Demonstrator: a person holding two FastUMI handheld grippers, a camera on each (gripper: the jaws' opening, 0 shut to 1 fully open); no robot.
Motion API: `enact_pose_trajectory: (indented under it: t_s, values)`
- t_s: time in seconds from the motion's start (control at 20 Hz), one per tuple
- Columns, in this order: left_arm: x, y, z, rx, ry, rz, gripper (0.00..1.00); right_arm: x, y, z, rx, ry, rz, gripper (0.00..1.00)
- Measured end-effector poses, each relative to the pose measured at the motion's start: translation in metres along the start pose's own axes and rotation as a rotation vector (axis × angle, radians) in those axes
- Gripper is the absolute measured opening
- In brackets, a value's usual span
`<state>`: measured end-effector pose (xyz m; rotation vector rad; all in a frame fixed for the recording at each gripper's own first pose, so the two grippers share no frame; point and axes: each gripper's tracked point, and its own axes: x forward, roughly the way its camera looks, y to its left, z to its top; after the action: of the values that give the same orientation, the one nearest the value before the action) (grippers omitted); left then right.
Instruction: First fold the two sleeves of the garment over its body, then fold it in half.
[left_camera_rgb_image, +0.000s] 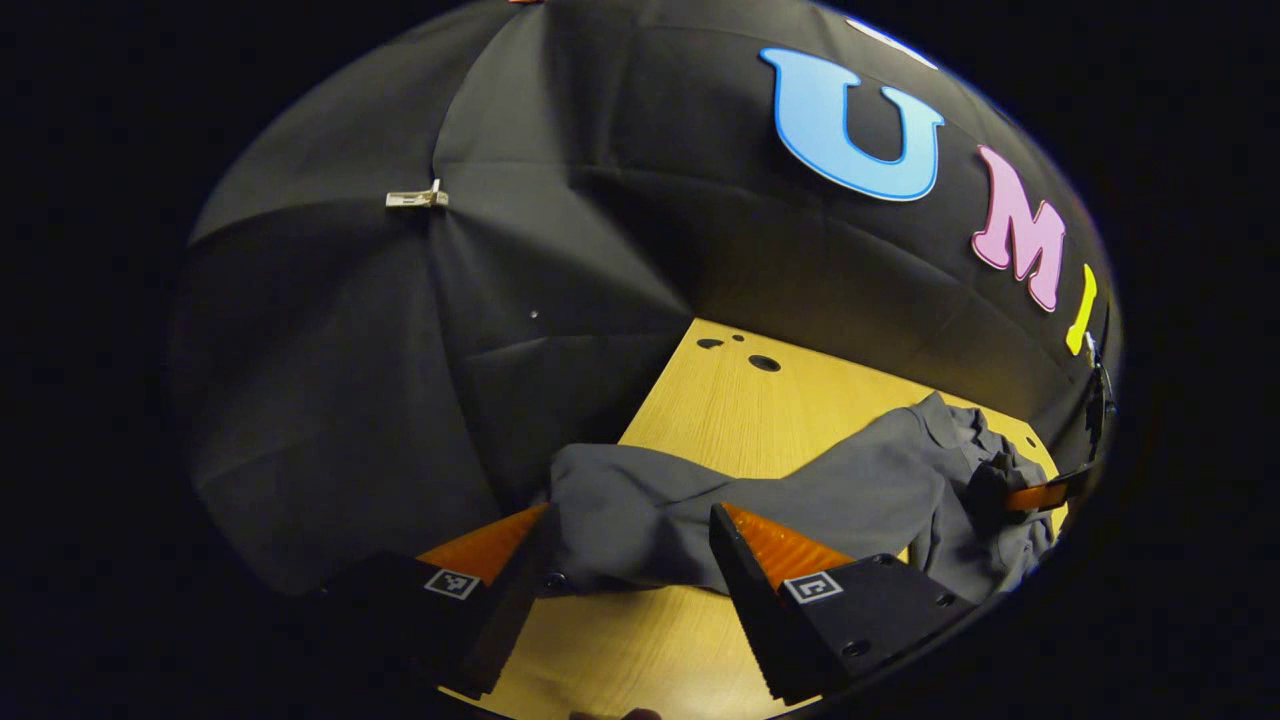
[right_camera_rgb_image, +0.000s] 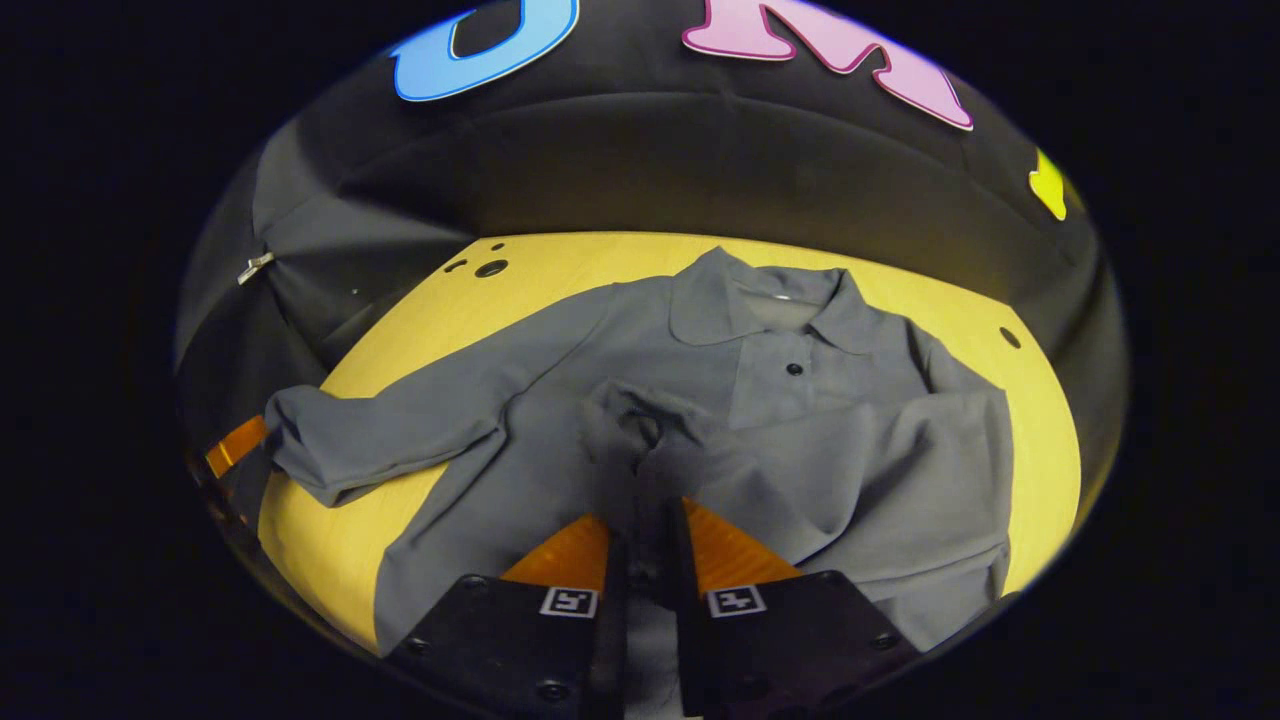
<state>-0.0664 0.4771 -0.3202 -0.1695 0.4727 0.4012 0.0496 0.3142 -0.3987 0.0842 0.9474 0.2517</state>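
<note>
A grey long-sleeved polo shirt of soft cloth (right_camera_rgb_image: 800, 440) lies spread on the pale yellow wooden counter (right_camera_rgb_image: 1040, 420), its collar (right_camera_rgb_image: 770, 300) toward the black cloth wall and its small dark button (right_camera_rgb_image: 795, 369) showing on the placket. In the right gripper view, the right gripper (right_camera_rgb_image: 648, 540) sits low over the shirt's body with its fingers drawn narrow, pinching a bunched cuff of the sleeve (right_camera_rgb_image: 630, 420) that is folded across the chest; the cloth runs down into the slim gap between the two fingers. The other sleeve (right_camera_rgb_image: 380, 435) stretches out sideways toward the counter's edge, where its end is lifted and crumpled near a finger of the far gripper (right_camera_rgb_image: 235, 445). In the left gripper view, the left gripper (left_camera_rgb_image: 630, 545) has its fingers spread wide around the end of that outstretched sleeve (left_camera_rgb_image: 640, 510), which drapes between them; whether either finger presses the cloth I cannot tell. Farther off in the same view, the shirt's body (left_camera_rgb_image: 900, 480) is rumpled, with the other gripper's finger (left_camera_rgb_image: 1035, 495) at the bunched fabric. A small metal clip (left_camera_rgb_image: 417, 198) fastens the wall cloth.
</note>
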Motion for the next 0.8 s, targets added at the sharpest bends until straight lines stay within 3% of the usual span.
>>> enact_pose_trajectory:
  t_s: [0.15,0.2,0.25,0.3,0.5,0.65,0.8]
  values:
    - [0.012,0.006,-0.005,0.013,0.021,0.019,0.94,-0.006,0.016,-0.002,-0.006,0.003,0.057,0.39]
    - [0.015,0.006,-0.007,0.010,0.030,0.018,0.94,-0.010,0.025,-0.004,-0.006,0.005,0.090,0.48]
    - [0.018,0.006,-0.010,0.009,0.040,0.014,0.95,-0.015,0.035,-0.002,-0.006,-0.001,0.123,0.42]
    - [0.020,0.005,-0.012,0.011,0.049,0.009,0.95,-0.020,0.043,-0.002,-0.006,-0.007,0.152,0.64]
    - [0.034,0.002,-0.028,0.068,0.091,0.002,0.94,-0.044,0.049,0.002,0.003,-0.043,0.186,0.64]
    - [0.036,0.003,-0.039,0.110,0.126,0.002,0.95,-0.062,0.034,-0.001,0.009,-0.064,0.168,0.64]
    - [0.037,0.007,-0.041,0.219,0.110,0.020,0.95,-0.078,0.015,-0.006,0.037,-0.078,0.143,0.64]
